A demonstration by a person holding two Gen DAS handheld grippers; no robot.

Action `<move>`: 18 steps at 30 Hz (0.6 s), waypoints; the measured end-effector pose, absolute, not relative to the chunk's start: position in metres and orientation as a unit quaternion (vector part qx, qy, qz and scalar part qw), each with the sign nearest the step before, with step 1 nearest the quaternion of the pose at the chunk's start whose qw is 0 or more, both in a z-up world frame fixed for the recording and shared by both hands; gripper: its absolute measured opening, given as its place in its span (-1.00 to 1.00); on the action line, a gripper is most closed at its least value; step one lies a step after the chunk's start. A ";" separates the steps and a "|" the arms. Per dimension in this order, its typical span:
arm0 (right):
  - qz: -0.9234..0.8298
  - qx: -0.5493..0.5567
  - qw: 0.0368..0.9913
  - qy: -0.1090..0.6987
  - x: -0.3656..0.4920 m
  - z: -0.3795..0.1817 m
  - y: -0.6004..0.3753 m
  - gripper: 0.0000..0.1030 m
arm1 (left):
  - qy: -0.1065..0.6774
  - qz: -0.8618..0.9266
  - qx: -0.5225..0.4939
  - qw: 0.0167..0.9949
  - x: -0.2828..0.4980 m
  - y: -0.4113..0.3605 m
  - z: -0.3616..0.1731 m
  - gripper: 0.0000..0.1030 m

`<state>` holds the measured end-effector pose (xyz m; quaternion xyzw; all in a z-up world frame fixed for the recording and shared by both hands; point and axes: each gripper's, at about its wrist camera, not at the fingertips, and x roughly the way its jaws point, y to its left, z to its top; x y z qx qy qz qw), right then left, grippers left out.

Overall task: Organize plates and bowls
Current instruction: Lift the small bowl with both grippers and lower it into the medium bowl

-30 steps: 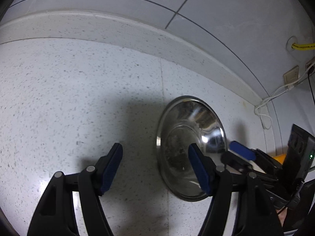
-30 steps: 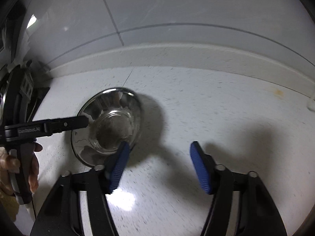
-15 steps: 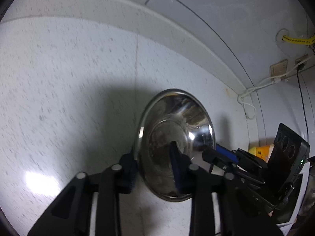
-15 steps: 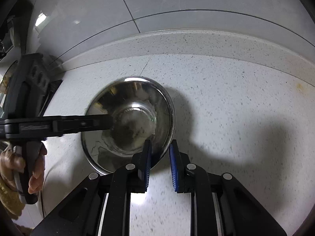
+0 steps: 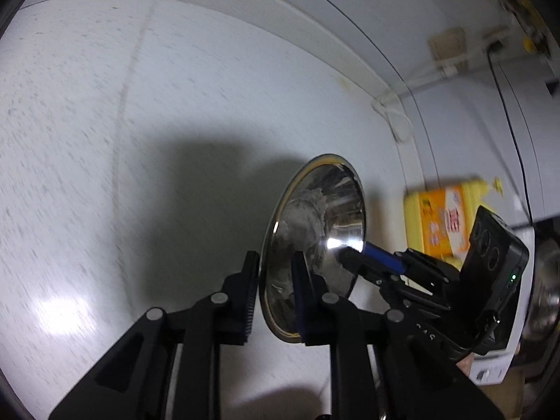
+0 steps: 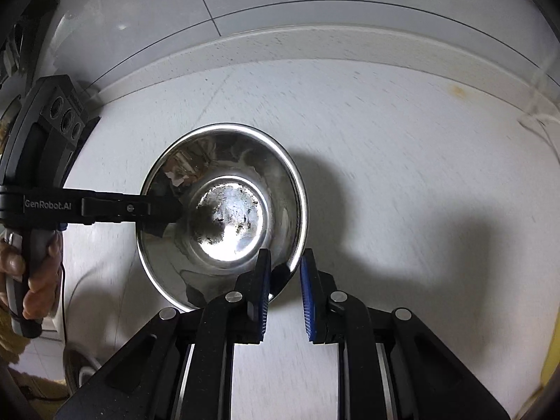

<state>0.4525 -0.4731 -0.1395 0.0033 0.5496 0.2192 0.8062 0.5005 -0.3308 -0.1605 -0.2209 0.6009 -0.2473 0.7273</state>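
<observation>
A steel bowl (image 5: 315,231) (image 6: 224,210) with grey residue on its bottom is held over the speckled white counter (image 5: 105,140) from two sides. My left gripper (image 5: 274,262) straddles the bowl's near rim, one pad outside and one inside; its jaws are closing on the rim. In the right wrist view that left gripper (image 6: 157,210) reaches in from the left. My right gripper (image 6: 285,262) is shut on the opposite rim, and its blue pad (image 5: 381,257) shows in the left wrist view. Whether the bowl touches the counter I cannot tell.
A yellow container (image 5: 441,224) stands at the right near the wall, with a white cable (image 5: 395,119) and wall sockets (image 5: 448,45) above it. Another steel vessel (image 5: 542,287) and a white box (image 5: 490,371) sit at the far right. A person's hand (image 6: 31,280) grips the left handle.
Both grippers went from open to shut on opposite rims of the bowl. The view then swung across the counter with the bowl, bringing the yellow container into sight.
</observation>
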 end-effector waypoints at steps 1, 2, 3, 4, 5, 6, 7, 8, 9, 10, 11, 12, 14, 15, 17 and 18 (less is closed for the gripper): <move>0.215 0.003 0.807 0.551 0.448 -0.138 -0.476 -0.70 | 0.602 -0.252 -0.217 0.726 0.496 -0.336 -0.157 -0.68; 0.210 0.001 0.807 0.552 0.443 -0.136 -0.479 -0.70 | 0.601 -0.259 -0.212 0.725 0.489 -0.342 -0.153 -0.68; 0.207 0.000 0.808 0.552 0.437 -0.133 -0.481 -0.70 | 0.601 -0.262 -0.211 0.725 0.485 -0.344 -0.151 -0.68; 0.202 -0.001 0.808 0.553 0.430 -0.131 -0.484 -0.70 | 0.601 -0.268 -0.209 0.724 0.478 -0.349 -0.148 -0.68; 0.198 -0.003 0.809 0.554 0.424 -0.128 -0.487 -0.70 | 0.601 -0.272 -0.209 0.722 0.474 -0.352 -0.146 -0.68; 0.195 -0.003 0.809 0.555 0.420 -0.126 -0.490 -0.70 | 0.601 -0.276 -0.209 0.720 0.469 -0.353 -0.144 -0.68; 0.190 -0.005 0.809 0.556 0.414 -0.123 -0.492 -0.70 | 0.600 -0.281 -0.208 0.719 0.463 -0.357 -0.140 -0.68; 0.187 -0.005 0.810 0.556 0.409 -0.120 -0.497 -0.70 | 0.599 -0.284 -0.205 0.720 0.460 -0.363 -0.138 -0.68; 0.183 -0.006 0.811 0.555 0.405 -0.118 -0.497 -0.70 | 0.598 -0.289 -0.201 0.720 0.454 -0.367 -0.134 -0.68; 0.179 -0.006 0.812 0.555 0.401 -0.115 -0.498 -0.70 | 0.597 -0.292 -0.201 0.720 0.448 -0.368 -0.132 -0.68; 0.176 -0.006 0.813 0.555 0.397 -0.112 -0.498 -0.70 | 0.597 -0.297 -0.203 0.717 0.441 -0.369 -0.128 -0.68; 0.173 -0.007 0.814 0.555 0.392 -0.109 -0.498 -0.70 | 0.596 -0.299 -0.205 0.716 0.436 -0.369 -0.125 -0.68; 0.170 -0.012 0.816 0.553 0.383 -0.101 -0.496 -0.70 | 0.592 -0.305 -0.205 0.717 0.423 -0.365 -0.117 -0.68; 0.170 -0.014 0.817 0.551 0.378 -0.097 -0.494 -0.70 | 0.591 -0.307 -0.207 0.717 0.418 -0.360 -0.115 -0.68; 0.173 -0.017 0.819 0.547 0.366 -0.087 -0.492 -0.70 | 0.588 -0.311 -0.213 0.715 0.403 -0.349 -0.108 -0.68; 0.174 -0.019 0.820 0.546 0.357 -0.081 -0.496 -0.70 | 0.586 -0.312 -0.214 0.716 0.393 -0.342 -0.105 -0.68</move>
